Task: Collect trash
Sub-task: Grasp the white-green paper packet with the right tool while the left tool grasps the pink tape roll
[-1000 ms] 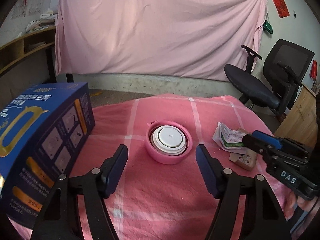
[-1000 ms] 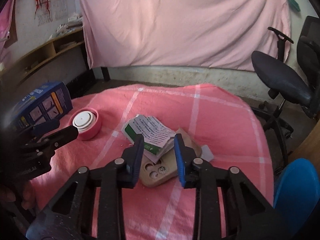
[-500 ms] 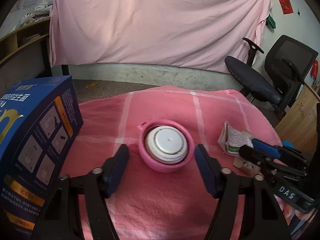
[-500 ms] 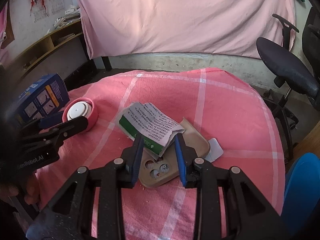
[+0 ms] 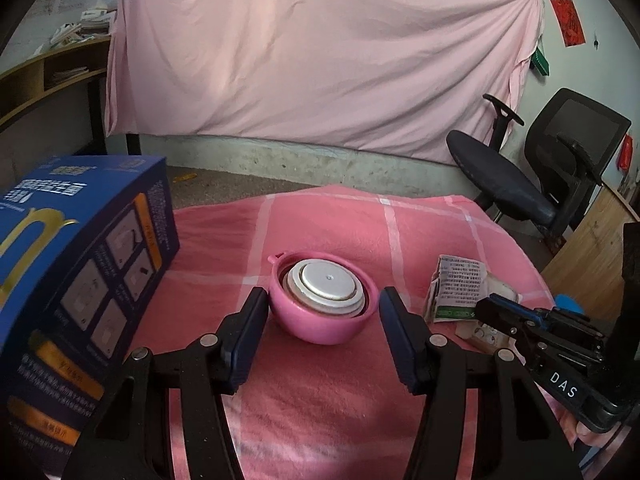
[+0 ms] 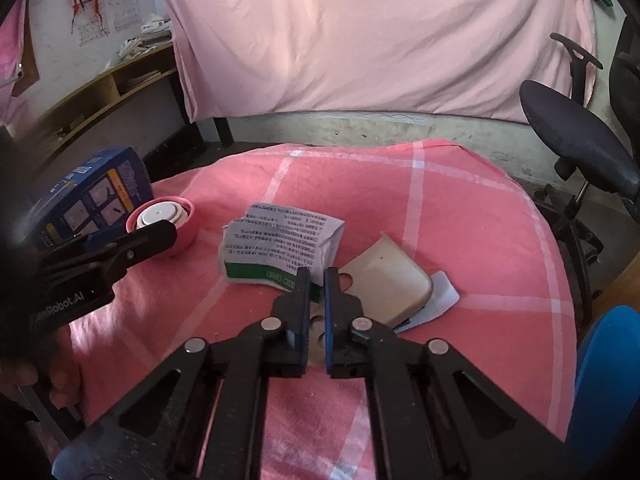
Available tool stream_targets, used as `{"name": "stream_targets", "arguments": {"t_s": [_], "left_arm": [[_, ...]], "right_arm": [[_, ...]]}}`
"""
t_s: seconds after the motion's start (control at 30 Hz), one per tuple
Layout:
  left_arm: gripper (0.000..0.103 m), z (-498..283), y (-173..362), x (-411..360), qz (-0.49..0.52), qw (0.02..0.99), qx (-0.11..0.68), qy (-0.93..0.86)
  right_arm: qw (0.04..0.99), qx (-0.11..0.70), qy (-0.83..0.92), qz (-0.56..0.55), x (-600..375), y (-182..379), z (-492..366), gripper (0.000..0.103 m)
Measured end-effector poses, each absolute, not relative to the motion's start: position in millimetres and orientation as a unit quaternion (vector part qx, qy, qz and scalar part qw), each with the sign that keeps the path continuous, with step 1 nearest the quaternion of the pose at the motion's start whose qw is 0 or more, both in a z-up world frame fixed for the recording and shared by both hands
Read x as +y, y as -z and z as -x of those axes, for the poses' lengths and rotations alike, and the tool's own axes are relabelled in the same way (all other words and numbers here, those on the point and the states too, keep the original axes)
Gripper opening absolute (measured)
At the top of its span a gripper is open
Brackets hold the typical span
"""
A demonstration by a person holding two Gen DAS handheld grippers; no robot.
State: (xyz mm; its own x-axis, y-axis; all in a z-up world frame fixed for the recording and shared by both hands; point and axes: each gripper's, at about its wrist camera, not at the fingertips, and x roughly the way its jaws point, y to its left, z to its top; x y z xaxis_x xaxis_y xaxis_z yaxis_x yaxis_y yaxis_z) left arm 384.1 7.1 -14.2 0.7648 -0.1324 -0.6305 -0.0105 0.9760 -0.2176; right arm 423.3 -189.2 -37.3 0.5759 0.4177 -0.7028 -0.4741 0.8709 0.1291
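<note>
Right wrist view: the right gripper (image 6: pixel 316 276), just closed, is clamped on the paper wrapper (image 6: pixel 276 246) mid-table; lifting follows. The left gripper (image 5: pixel 322 316) is spread around the pink lid (image 5: pixel 322 312), untouched.

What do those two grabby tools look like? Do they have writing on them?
Both tools are black plastic with scissor-like linked bars joined by round silver rivets. Each has two flat fingers lined with blue pads. The left tool has white lettering ending in "Robot.AI" on its side. The right tool has white letters "DAS".
</note>
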Motion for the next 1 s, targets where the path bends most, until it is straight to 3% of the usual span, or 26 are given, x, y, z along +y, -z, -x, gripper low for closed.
{"name": "stream_targets", "arguments": {"t_s": [0.57, 1.0], "left_arm": [[0.051, -327.4, -8.6, -20.8, 0.08, 0.963, 0.256, 0.029], [0.051, -286.3, -70.0, -69.2, 0.059, 0.986, 0.139, 0.068]], "right_arm": [[0.943, 0.229, -0.242, 0.026, -216.6, -2.0, -358.0, 0.029], [0.98, 0.085, -0.179, -0.02, -278.3, -54.5, -303.7, 0.029]]}}
